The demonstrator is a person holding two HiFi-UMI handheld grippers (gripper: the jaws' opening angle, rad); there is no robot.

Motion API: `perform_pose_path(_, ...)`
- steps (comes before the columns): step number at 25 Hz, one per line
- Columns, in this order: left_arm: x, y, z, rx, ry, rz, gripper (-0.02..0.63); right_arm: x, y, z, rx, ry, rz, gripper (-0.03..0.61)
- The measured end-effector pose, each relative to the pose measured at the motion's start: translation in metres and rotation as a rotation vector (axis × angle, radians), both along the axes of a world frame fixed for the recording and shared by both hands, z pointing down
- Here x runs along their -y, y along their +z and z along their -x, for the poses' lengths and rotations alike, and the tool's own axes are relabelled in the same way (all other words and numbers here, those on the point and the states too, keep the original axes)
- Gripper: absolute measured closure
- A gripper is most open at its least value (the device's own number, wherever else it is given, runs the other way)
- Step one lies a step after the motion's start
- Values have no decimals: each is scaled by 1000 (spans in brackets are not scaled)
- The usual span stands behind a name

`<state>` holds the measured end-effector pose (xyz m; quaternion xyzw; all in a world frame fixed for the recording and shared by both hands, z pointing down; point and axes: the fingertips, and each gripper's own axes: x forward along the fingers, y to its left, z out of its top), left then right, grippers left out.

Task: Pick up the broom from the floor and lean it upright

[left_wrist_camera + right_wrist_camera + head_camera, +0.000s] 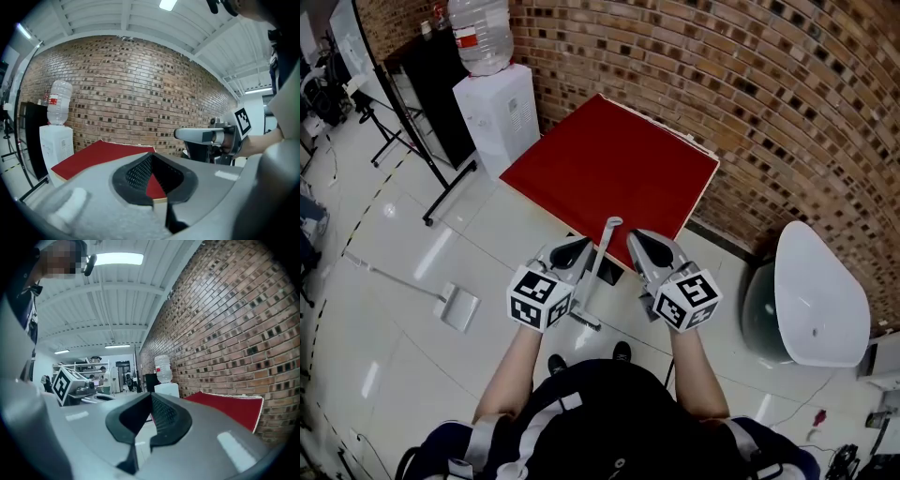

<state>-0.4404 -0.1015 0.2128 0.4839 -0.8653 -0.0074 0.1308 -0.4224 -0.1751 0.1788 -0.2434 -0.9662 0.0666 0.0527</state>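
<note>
The broom (pixel 602 255) stands nearly upright between my two grippers. Its pale handle tip rests by the front edge of the red table (pixel 609 164), and its lower end (pixel 584 317) is near the floor by the person's feet. My left gripper (pixel 579 247) (pixel 151 157) is shut with nothing between its jaws, just left of the handle and apart from it. Right of the handle, my right gripper (pixel 638 240) (pixel 151 395) has its jaw tips together and holds nothing. In each gripper view the other gripper shows to the side, and the broom is not seen there.
A white water dispenser (pixel 499 112) with a bottle stands left of the table by the brick wall (pixel 750 84). A long-handled dustpan (pixel 457 307) lies on the glossy floor at the left. A white rounded tub (pixel 820 295) sits at the right. A black stand's legs (pixel 441 183) reach across the floor.
</note>
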Motion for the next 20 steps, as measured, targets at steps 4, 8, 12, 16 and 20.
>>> perform_pose_path(4,1,-12,-2,-8,13,-16,614,-1,-7,0,10,4,-14,572)
perform_pose_path(8,1,-19,-5,0,29,-22,614,-3,-12,-1,16,2,-28,574)
perform_pose_path(12,1,-22,-5,2,33,-19,614,-4,-16,0,18,-7,-38,574)
perform_pose_path(16,2,-20,-5,1,34,-15,614,-4,-19,0,22,-13,-45,574)
perform_pose_path(20,4,-20,-7,1,38,-12,614,-2,-21,-3,27,-17,-50,574)
